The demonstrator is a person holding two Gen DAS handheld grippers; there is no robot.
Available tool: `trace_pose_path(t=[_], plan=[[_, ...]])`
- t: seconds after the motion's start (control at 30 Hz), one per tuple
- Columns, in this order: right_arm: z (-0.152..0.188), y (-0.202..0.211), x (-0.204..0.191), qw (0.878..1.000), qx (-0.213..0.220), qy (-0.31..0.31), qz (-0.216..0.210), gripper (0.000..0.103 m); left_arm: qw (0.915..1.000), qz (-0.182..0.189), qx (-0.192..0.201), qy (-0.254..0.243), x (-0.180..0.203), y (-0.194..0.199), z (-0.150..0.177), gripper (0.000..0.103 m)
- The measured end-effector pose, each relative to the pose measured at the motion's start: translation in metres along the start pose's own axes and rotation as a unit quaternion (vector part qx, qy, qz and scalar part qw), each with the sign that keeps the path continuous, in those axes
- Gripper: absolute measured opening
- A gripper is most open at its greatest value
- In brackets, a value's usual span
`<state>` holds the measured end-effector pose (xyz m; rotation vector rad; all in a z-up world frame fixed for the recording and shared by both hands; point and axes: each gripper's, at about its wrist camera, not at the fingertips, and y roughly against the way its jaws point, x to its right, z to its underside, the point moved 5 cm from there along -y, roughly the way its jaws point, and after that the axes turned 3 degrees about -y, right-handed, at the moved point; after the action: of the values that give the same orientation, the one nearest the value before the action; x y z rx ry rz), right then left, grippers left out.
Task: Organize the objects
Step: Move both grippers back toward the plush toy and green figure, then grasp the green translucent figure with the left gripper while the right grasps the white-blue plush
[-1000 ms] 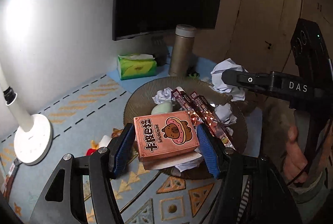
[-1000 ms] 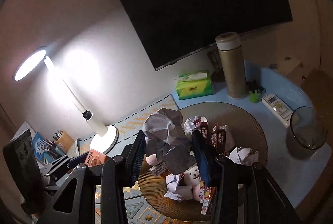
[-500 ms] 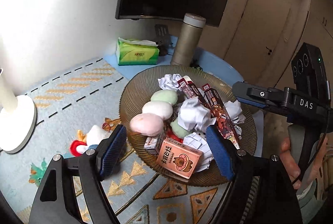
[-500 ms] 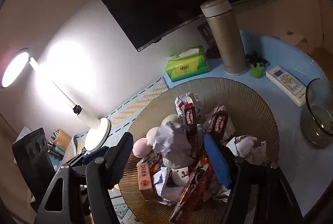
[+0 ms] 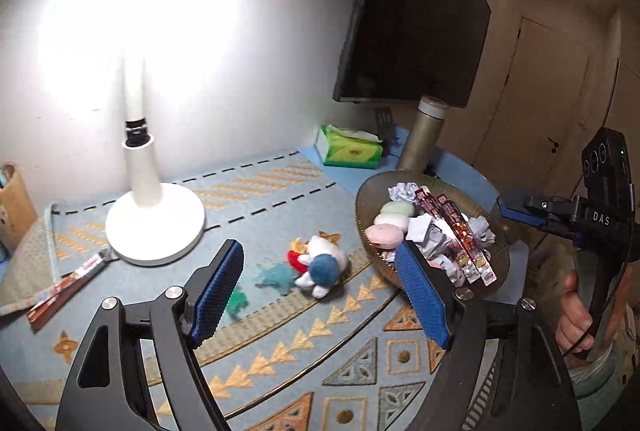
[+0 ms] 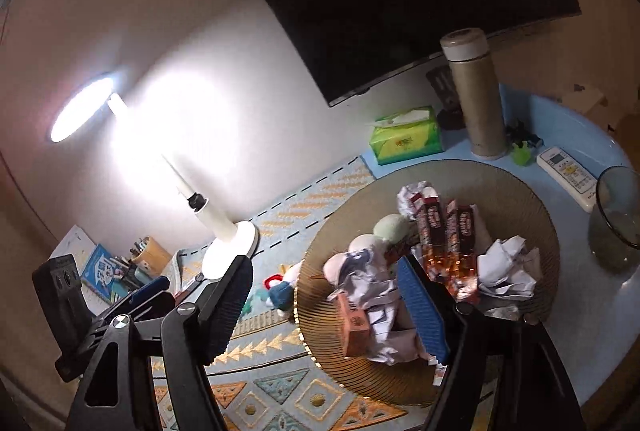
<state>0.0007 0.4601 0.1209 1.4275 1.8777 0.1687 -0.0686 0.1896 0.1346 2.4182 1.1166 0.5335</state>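
A ribbed brown bowl [image 5: 370, 191] [image 6: 520, 191] holds crumpled paper [image 6: 506, 267], pastel round buns [image 5: 385, 234], red snack packs [image 5: 460, 231] and an orange box [image 6: 354, 323]. My left gripper [image 5: 320, 295] is open and empty above the patterned mat, to the left of the bowl. Small toys lie ahead of it: a white and blue plush [image 5: 322, 265], a teal figure [image 5: 276, 277] and a green one [image 5: 238, 301]. My right gripper [image 6: 324, 307] is open and empty over the bowl's near left rim. It also shows at the right of the left wrist view [image 5: 520, 209].
A white desk lamp [image 5: 154, 223] stands on the mat at the left. A green tissue box [image 5: 348, 151], a tan flask [image 6: 476, 95], a remote [image 6: 568, 171] and a glass bowl [image 6: 618, 215] stand around the bowl. A snack pack [image 5: 66, 289] lies at far left.
My left gripper released the orange box into the bowl, then swung left over the mat. My right gripper released the crumpled paper into the bowl and opened wide.
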Motion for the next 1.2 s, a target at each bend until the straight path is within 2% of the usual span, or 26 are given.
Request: trace_pose_path(t=[0.07, 0.13, 0.23, 0.4, 0.5, 0.57, 0.6, 0.63, 0.67, 0.73, 0.97, 1.07, 1.17, 1.2], plan=[[0.007, -0.003, -0.022, 1.0, -0.007, 0.021, -0.009, 0.077, 0.9999, -0.012, 0.006, 0.01, -0.015, 0.014, 0.004, 0.082], [0.015, -0.007, -0.042, 0.999, -0.017, 0.039, -0.019, 0.079, 0.9994, -0.026, 0.012, 0.021, -0.032, 0.026, 0.012, 0.092], [0.03, -0.018, -0.067, 0.997, -0.033, 0.057, -0.028, 0.081, 0.9983, -0.045, 0.005, 0.037, -0.056, 0.031, 0.031, 0.094], [0.062, -0.049, -0.083, 0.995, -0.076, 0.05, -0.039, 0.081, 0.9915, -0.089, -0.066, 0.068, -0.099, 0.006, 0.084, 0.094], [0.081, -0.068, -0.077, 0.994, -0.104, 0.022, -0.035, 0.081, 0.983, -0.094, -0.12, 0.102, -0.119, -0.019, 0.115, 0.094], [0.093, -0.081, -0.071, 0.993, -0.12, 0.005, -0.021, 0.081, 0.9724, -0.108, -0.168, 0.12, -0.13, -0.034, 0.135, 0.094], [0.098, -0.087, -0.067, 0.992, -0.129, -0.002, -0.011, 0.081, 0.9686, -0.112, -0.186, 0.12, -0.133, -0.038, 0.143, 0.093], [0.103, -0.094, -0.065, 0.99, -0.138, -0.005, -0.006, 0.081, 0.9725, -0.126, -0.17, 0.097, -0.129, -0.035, 0.141, 0.093], [0.108, -0.1, -0.064, 0.989, -0.147, -0.005, -0.002, 0.081, 0.973, -0.131, -0.173, 0.078, -0.125, -0.034, 0.14, 0.093], [0.117, -0.111, -0.062, 0.987, -0.157, 0.006, 0.017, 0.081, 0.9731, -0.12, -0.186, 0.064, -0.119, -0.037, 0.14, 0.093], [0.135, -0.152, -0.054, 0.983, -0.174, 0.011, 0.055, 0.081, 0.9751, -0.095, -0.19, 0.065, -0.121, -0.057, 0.127, 0.093], [0.126, -0.161, -0.052, 0.984, -0.168, -0.006, 0.058, 0.081, 0.9766, -0.052, -0.201, 0.055, -0.117, -0.081, 0.111, 0.093], [0.107, -0.168, -0.052, 0.985, -0.154, -0.039, 0.068, 0.081, 0.9801, -0.041, -0.192, 0.027, -0.108, -0.104, 0.097, 0.093], [0.101, -0.172, -0.051, 0.985, -0.153, -0.061, 0.06, 0.081, 0.9809, -0.036, -0.19, 0.018, -0.105, -0.111, 0.093, 0.093]])
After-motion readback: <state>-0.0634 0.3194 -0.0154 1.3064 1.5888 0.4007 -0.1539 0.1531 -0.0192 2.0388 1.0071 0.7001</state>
